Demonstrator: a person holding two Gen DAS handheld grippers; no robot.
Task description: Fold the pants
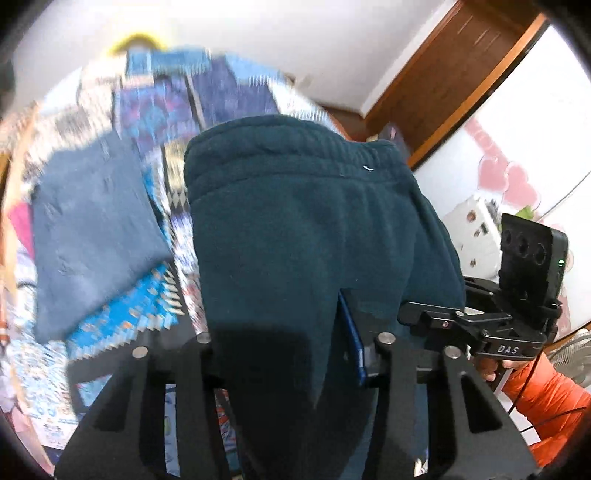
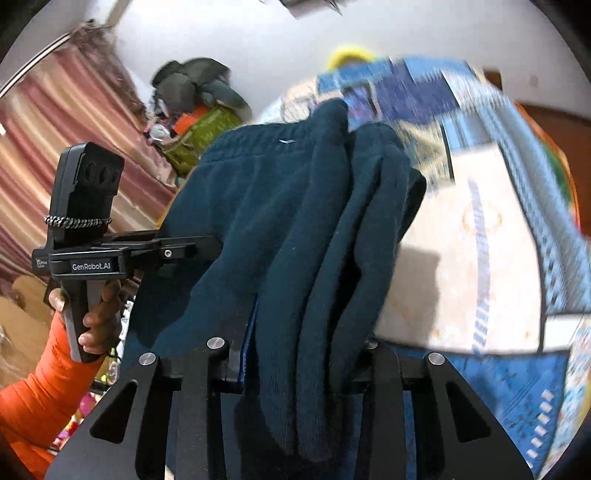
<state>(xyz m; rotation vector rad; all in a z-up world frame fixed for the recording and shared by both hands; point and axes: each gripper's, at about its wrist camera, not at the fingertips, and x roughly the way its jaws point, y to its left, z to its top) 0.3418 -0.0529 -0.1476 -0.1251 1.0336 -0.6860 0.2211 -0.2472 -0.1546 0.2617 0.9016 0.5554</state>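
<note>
I see both tongs, left gripper [image 1: 291, 354] and right gripper [image 2: 295, 354], clenched on dark teal fleece pants [image 1: 295, 221] above the blurred blue patterned bedspread [image 1: 155, 96]; white wall [image 1: 258, 33] behind.

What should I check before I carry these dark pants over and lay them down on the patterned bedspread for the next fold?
1. Left tongs gripping the pants: ok, cloth is bunched between the fingers.
2. Right tongs gripping the pants: ok, several folds pass between them.
3. Waistband in view and unrolled: ok.
4. Pants lifted off the bedspread: cannot tell, lower part hidden.
5. Landing area bare: not ok, another blue garment lies there.
</note>
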